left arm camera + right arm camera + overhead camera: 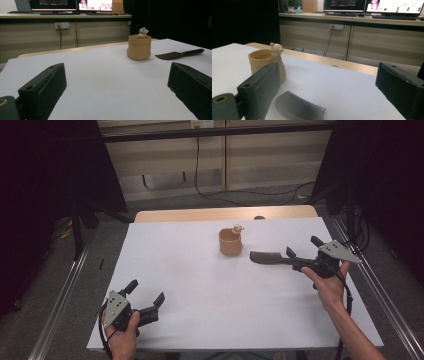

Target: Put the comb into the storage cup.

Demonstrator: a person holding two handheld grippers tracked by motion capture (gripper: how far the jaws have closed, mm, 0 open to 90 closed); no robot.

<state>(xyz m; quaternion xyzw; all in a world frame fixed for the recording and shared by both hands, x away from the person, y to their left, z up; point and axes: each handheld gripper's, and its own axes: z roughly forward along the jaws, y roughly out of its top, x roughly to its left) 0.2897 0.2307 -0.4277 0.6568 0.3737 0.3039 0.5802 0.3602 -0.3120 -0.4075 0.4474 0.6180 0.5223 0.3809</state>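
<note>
The right gripper (304, 247) is sitting right of centre in the high view, and its jaws are standing released, one on each side of the handle end of the black comb (268, 257). They are bracketing the handle, not gripping it. The comb is lying flat on the white table (200, 290), its toothed end pointing left toward the tan cup (230, 242). I read that as a reach in hand: the handle is facing the right hand, so that is the natural end to take.

The cup is standing upright in the upper middle of the frame, just left of the comb's toothed end and apart from it. A small pale figure (238, 227) is perching on its rim. The cup's mouth is open upward, which would suit dropping the comb in, though that is only my guess.

The left gripper (145, 302) is idling at the lower left of the high view, jaws spread wide with nothing between them, well away from both things. It looks parked to leave the work to the other hand.

The right gripper view is giving us the comb's fine teeth (299, 108) at the bottom centre, which the high view blurs into a dark blade. The left gripper view is showing the comb (178, 54) side-on at the right, lying level with its handle away from the cup (139, 47).
</note>
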